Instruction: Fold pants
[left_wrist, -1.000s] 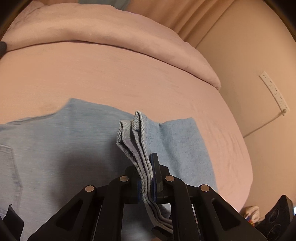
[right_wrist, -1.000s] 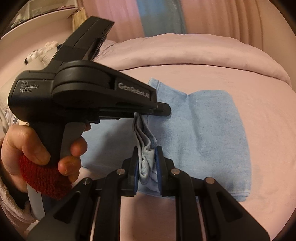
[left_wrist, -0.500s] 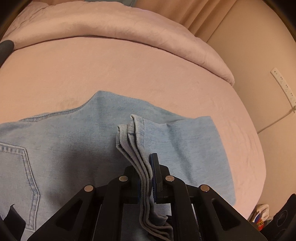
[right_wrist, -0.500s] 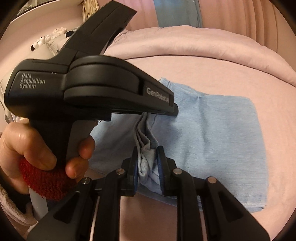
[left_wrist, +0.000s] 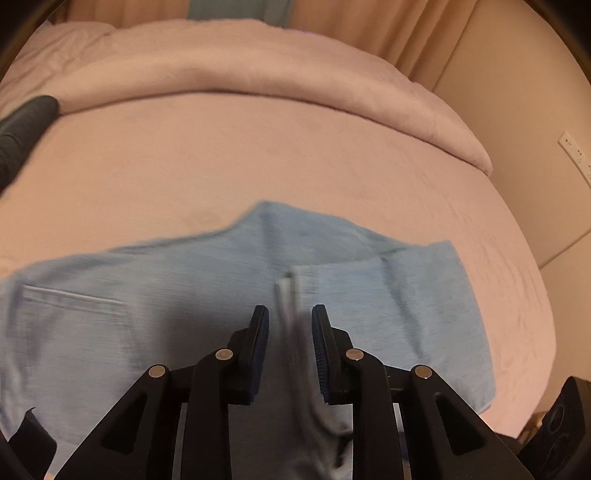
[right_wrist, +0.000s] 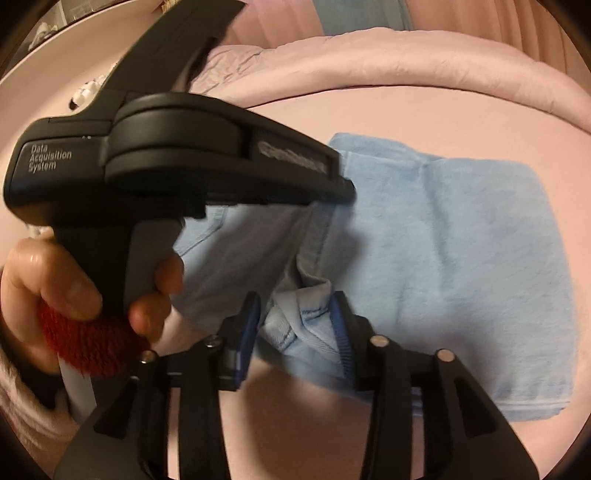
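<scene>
The light blue pants (left_wrist: 155, 332) lie flat on a pink bed (left_wrist: 258, 155). They are folded over, so the cloth sits in layers in the middle of the bed. A back pocket (left_wrist: 74, 317) shows on the left part in the left wrist view. A thick pink blanket (left_wrist: 240, 70) is bunched up along the far side of the bed.

The left hand-held gripper (left_wrist: 290, 332) points down at the pants. Its jaws are opening. A thin bunch of folded pant edges (left_wrist: 291, 306) stands up between the two fingers, but there is a gap on each side, so the pads do not squeeze it. This part is blurry.

The right hand-held gripper (right_wrist: 295, 317) is also over the pants, near their close edge. Its jaws are opening too. A lump of cloth with a stitched hem (right_wrist: 303, 314) sits between the blue pads. The cloth touches or almost touches the right pad, and the left pad stands clear of it.

In the right wrist view, a person's hand (right_wrist: 55, 291) holds the black handle of the left hand-held gripper. A red fuzzy cuff (right_wrist: 85, 339) is at the wrist.
</scene>
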